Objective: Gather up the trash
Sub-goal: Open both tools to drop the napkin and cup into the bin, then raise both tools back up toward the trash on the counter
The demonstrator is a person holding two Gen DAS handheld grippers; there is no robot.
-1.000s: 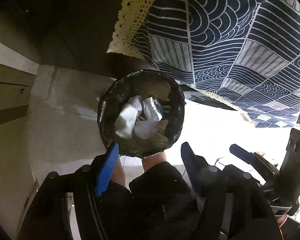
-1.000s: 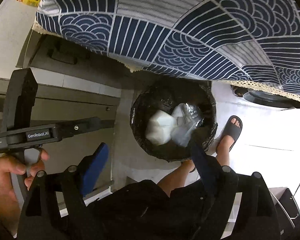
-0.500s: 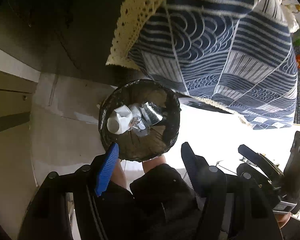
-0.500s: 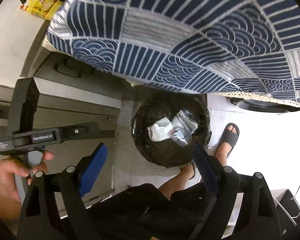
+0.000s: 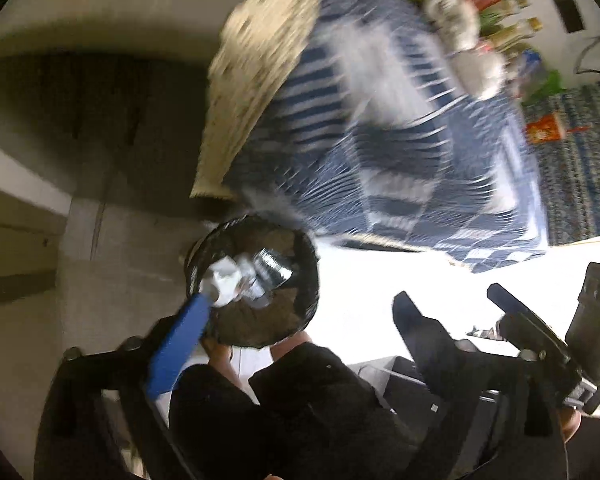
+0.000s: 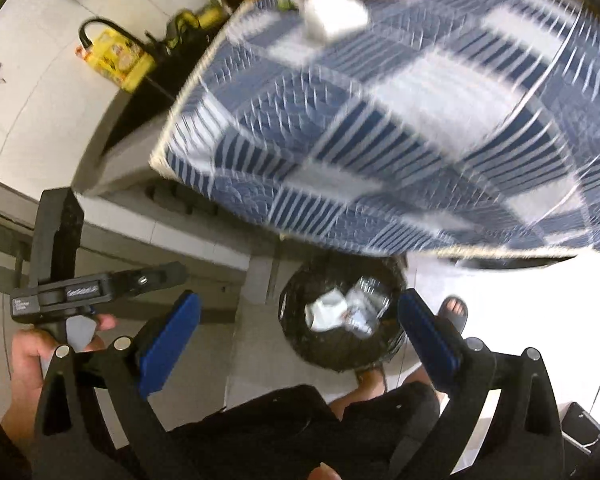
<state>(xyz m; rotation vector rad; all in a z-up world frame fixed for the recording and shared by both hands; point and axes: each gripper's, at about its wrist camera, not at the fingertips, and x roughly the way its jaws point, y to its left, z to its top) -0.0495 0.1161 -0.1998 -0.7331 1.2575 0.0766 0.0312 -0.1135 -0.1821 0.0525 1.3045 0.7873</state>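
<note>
Your left hand-held gripper [image 5: 300,316] and right hand-held gripper [image 6: 300,324] are both opening, nothing between them; trash [image 6: 342,310] lies in bin [image 6: 300,344].

tablecloth [image 6: 400,128]: navy-white wave patchwork, cream lace | bin [image 6: 300,344]: black | tool pads [image 6: 168,344]: blue

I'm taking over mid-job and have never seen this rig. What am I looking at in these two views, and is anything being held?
No robot arm here: a person carries a hand-held tool in each hand, each with a camera looking along its two fingers. Left view: the left tool, jaws opening, nothing between them. Right view: the right tool, also opening and empty; the left tool's handle sits in a hand. Below both stands a black-lined trash bin on the floor, holding white crumpled trash and clear plastic. Beyond it is a blurred, blue patterned tablecloth.
</note>
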